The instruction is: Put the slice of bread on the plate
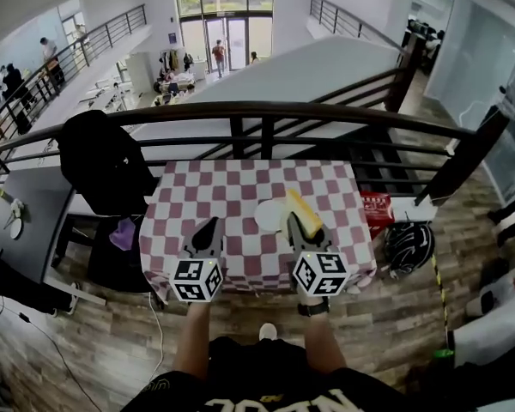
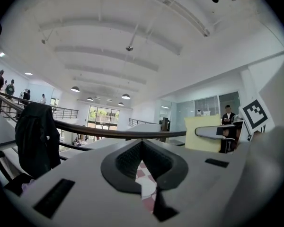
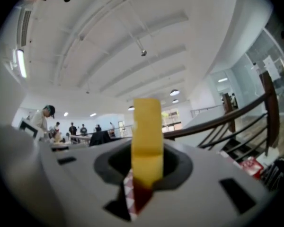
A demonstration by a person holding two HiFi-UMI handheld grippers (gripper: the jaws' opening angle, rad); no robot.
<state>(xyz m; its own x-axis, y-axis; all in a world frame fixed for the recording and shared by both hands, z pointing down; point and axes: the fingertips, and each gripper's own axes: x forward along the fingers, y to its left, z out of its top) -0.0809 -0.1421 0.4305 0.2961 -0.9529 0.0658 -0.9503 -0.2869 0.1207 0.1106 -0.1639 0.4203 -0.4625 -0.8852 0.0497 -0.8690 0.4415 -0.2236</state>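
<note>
A yellow slice of bread [image 1: 302,211] [image 3: 147,141] stands on edge between the jaws of my right gripper [image 1: 298,230] [image 3: 146,174], which is shut on it. It hangs over the red-and-white checkered table [image 1: 232,191], just right of the white plate [image 1: 267,217]. My left gripper [image 1: 211,227] [image 2: 142,144] hovers over the table's near left part, its jaws together with nothing between them. In the left gripper view the slice [image 2: 199,141] shows side-on at the right.
A dark railing [image 1: 257,110] runs behind the table, with a black jacket [image 1: 103,161] draped over it at the left. A red box [image 1: 376,209] and a black helmet [image 1: 409,245] lie right of the table. Stairs descend at the far right.
</note>
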